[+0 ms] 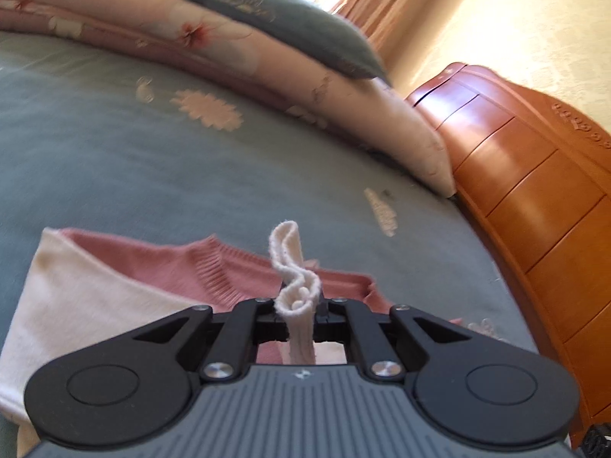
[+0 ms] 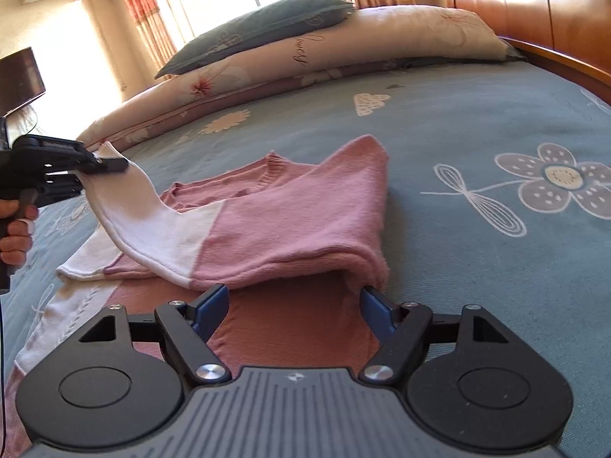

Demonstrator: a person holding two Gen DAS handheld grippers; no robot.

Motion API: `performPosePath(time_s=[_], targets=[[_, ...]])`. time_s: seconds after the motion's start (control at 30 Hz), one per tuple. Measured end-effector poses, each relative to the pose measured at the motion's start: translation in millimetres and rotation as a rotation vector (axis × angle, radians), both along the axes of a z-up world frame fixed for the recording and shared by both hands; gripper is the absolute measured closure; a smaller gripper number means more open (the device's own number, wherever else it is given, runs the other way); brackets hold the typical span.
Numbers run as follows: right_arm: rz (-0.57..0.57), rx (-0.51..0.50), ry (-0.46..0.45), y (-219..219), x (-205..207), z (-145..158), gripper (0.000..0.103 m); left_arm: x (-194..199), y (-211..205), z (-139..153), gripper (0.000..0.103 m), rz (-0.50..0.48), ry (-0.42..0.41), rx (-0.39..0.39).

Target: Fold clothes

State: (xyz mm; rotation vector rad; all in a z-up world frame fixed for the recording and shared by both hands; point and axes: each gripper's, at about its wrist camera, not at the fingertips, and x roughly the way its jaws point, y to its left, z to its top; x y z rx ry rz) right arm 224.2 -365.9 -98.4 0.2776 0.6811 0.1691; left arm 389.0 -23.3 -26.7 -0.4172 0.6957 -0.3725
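A pink and white knit sweater (image 2: pixel 290 225) lies on the bed, its right sleeve folded across the body. It also shows in the left wrist view (image 1: pixel 183 271). My left gripper (image 1: pixel 296 311) is shut on the white cuff (image 1: pixel 292 271) of the left sleeve, which sticks up between the fingers. In the right wrist view the left gripper (image 2: pixel 103 164) holds that white sleeve (image 2: pixel 133 210) lifted above the sweater at the left. My right gripper (image 2: pixel 294 305) is open and empty, low over the sweater's pink body, its blue pads (image 2: pixel 212 303) just under the folded sleeve's edge.
The bed has a blue-grey flowered sheet (image 2: pixel 477 133). A rolled floral quilt (image 2: pixel 305 61) with a grey pillow (image 2: pixel 259 30) on it lies at the far side. A wooden headboard (image 1: pixel 515 191) bounds the bed on the right. Curtains (image 2: pixel 145 19) and a window stand behind.
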Motion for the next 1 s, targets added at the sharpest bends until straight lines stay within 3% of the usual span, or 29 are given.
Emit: performPosePath(time_s=[0.17, 0.33, 0.43, 0.5, 0.6, 0.77, 0.83, 1.0], targets=[[-0.019, -0.030, 0.022, -1.0, 2.1, -6.0, 0.024, -1.7, 12.8, -7.4, 0.097, 0.010, -0.029, -0.057], [-0.025, -0.048, 0.028, -2.0, 2.2, -6.5, 0.024, 0.7, 36.5, -59.6, 0.097, 0.102, 0.096, 0.037], [-0.046, -0.086, 0.027, -1.8, 3.3, -8.7, 0.024, -0.1, 58.9, -89.6, 0.096, 0.137, 0.172, -0.037], [-0.074, -0.152, 0.026, 0.9, 5.7, -11.5, 0.024, -5.0, 61.8, -90.7, 0.096, 0.132, 0.152, -0.056], [-0.120, -0.242, 0.014, 4.0, 10.9, -15.1, 0.024, -8.1, 53.1, -85.5, 0.096, 0.105, 0.128, -0.016], [-0.276, -0.268, 0.014, -12.1, 12.8, -16.2, 0.024, -9.5, 46.8, -83.5, 0.095, 0.096, 0.114, 0.022], [-0.283, -0.220, 0.058, -24.7, 14.7, -21.5, 0.023, -9.7, 47.6, -87.1, 0.093, 0.096, 0.120, 0.020], [-0.276, -0.274, 0.068, -21.4, 15.9, -23.7, 0.022, -10.2, 45.6, -85.2, 0.092, 0.106, 0.118, 0.029]])
